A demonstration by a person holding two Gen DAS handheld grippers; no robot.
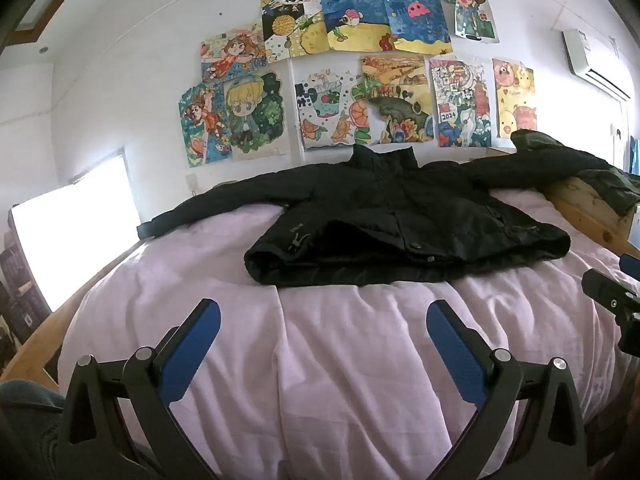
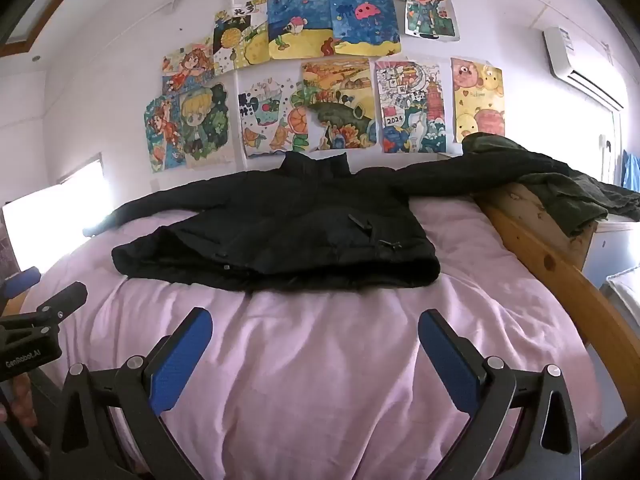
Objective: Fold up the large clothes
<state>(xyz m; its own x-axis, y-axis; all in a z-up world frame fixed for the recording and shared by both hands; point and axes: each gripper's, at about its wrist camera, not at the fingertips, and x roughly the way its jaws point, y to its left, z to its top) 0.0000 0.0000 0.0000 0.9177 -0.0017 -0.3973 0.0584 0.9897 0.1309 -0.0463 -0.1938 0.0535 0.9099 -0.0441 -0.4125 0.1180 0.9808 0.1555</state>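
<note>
A large black jacket (image 1: 400, 224) lies flat on a bed with a pink sheet (image 1: 320, 360), collar toward the wall, sleeves spread left and right, its lower part folded up. It also shows in the right wrist view (image 2: 280, 240). My left gripper (image 1: 323, 312) is open and empty, held over the sheet in front of the jacket's hem. My right gripper (image 2: 315, 320) is open and empty, likewise short of the hem. The right gripper shows at the right edge of the left wrist view (image 1: 612, 296); the left gripper shows at the left edge of the right wrist view (image 2: 36, 312).
A wooden bed rail (image 2: 552, 272) runs along the right side, with a dark green garment (image 2: 568, 196) draped over it. The jacket's right sleeve rests on that rail. Children's drawings (image 1: 340, 72) cover the wall behind. A bright window (image 1: 76, 232) is at left.
</note>
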